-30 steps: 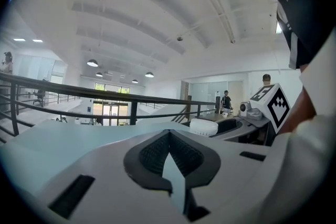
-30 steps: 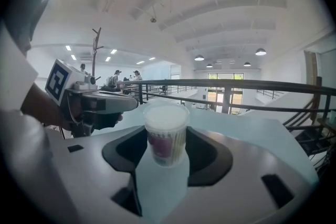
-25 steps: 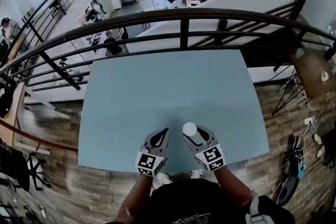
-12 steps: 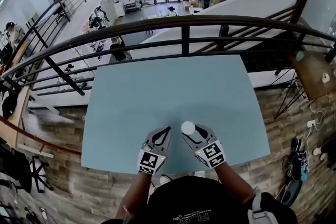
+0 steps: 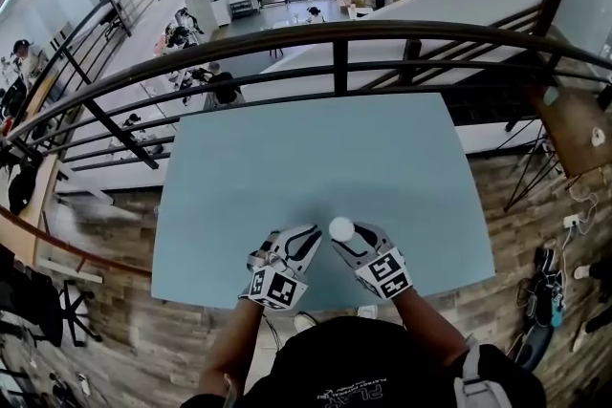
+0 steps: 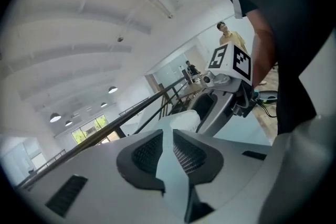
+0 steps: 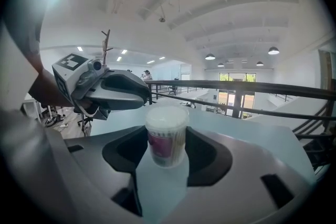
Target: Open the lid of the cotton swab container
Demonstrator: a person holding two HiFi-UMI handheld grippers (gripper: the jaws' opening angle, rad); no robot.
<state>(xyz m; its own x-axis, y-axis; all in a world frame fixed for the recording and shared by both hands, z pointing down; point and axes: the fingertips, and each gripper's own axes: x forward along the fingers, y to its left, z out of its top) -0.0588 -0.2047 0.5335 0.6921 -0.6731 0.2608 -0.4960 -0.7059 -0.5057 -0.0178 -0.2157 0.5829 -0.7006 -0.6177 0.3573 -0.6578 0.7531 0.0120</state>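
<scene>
The cotton swab container (image 7: 167, 136) is a small clear tub with a white lid and a purple label. It stands upright between the pads of my right gripper (image 7: 167, 145), which is shut on its sides. In the head view its white lid (image 5: 341, 227) shows at the tips of the right gripper (image 5: 343, 237), near the table's front edge. My left gripper (image 5: 309, 235) lies just left of it, rolled onto its side. Its jaws have just been opening to a narrow gap, with nothing between them (image 6: 168, 134). The lid (image 6: 182, 121) sits right beyond its fingertips.
The light blue table (image 5: 316, 158) stretches away behind the container. A dark metal railing (image 5: 335, 38) runs along its far edge, with a lower floor and people beyond. Wooden flooring (image 5: 105, 225) borders the table on both sides.
The left gripper has rolled over and shifted a little toward the container, and its jaws have parted slightly. The right gripper and the container have stayed in place.
</scene>
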